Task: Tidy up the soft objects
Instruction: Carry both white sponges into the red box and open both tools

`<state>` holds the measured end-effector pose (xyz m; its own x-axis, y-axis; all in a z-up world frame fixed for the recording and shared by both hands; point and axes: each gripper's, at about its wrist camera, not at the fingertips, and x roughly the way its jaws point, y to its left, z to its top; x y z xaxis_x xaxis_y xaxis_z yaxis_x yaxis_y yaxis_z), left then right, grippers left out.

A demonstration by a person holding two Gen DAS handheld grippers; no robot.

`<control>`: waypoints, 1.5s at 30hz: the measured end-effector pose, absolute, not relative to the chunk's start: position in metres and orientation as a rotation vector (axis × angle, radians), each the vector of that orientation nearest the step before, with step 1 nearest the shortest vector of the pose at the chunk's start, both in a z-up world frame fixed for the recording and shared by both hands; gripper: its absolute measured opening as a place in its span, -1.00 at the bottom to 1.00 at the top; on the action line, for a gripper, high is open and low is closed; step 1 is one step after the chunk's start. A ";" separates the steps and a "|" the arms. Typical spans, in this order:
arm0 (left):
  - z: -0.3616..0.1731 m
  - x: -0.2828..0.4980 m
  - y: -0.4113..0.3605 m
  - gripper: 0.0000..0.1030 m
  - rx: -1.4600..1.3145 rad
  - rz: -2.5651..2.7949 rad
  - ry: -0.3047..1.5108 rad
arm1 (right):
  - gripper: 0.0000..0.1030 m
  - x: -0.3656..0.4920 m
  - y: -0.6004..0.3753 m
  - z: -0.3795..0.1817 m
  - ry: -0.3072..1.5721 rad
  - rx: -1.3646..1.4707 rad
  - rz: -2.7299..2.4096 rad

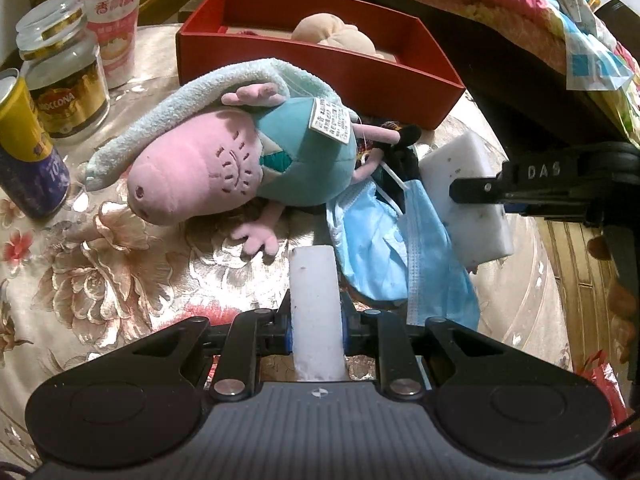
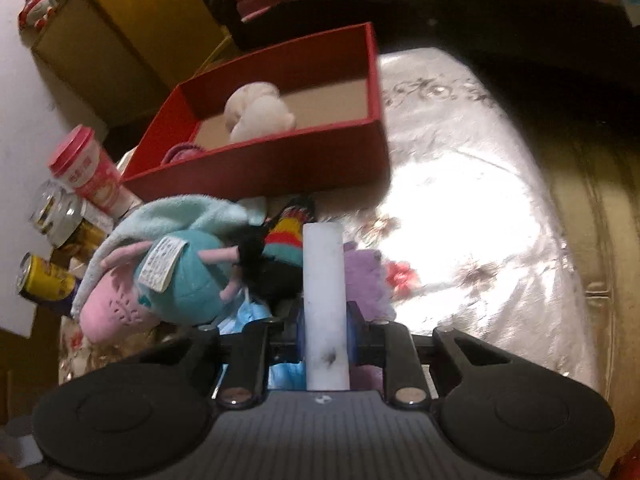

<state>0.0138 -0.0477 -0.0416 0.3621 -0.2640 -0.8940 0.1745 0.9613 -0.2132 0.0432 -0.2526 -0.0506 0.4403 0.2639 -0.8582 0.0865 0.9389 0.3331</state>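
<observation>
A pink pig plush in a teal dress lies on the floral tablecloth with a pale blue towel over its head. Beside it lie blue face masks and a white sponge block. My left gripper is shut on a white sponge bar in front of the plush. My right gripper is shut on the white sponge block, seen edge-on, just right of the plush. A red box behind holds a beige plush; the box shows in the right wrist view too.
A glass jar, a pink cup and a yellow can stand at the left. A purple soft item and a striped item lie near my right gripper. Dark furniture with bedding stands behind.
</observation>
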 end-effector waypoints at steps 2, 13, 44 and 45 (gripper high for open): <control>-0.039 0.014 -0.048 -0.66 -0.075 -0.282 1.157 | -1.00 0.041 -0.247 -0.050 1.114 0.320 0.126; 0.002 0.024 -0.039 -0.66 -0.101 -0.284 1.037 | -1.00 0.031 -0.245 -0.003 0.960 0.341 0.166; 0.053 0.151 -0.060 -0.66 -0.001 -0.205 0.782 | -1.00 0.112 -0.234 0.036 0.765 0.255 0.118; 0.052 0.156 -0.061 -0.66 0.005 -0.202 0.782 | -1.00 0.115 -0.234 0.036 0.764 0.252 0.117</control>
<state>0.1559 -0.0610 0.0525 0.6914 -0.1785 -0.7001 0.1824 0.9807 -0.0699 0.1155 -0.2344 0.0355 0.7176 0.1956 -0.6684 -0.0133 0.9634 0.2676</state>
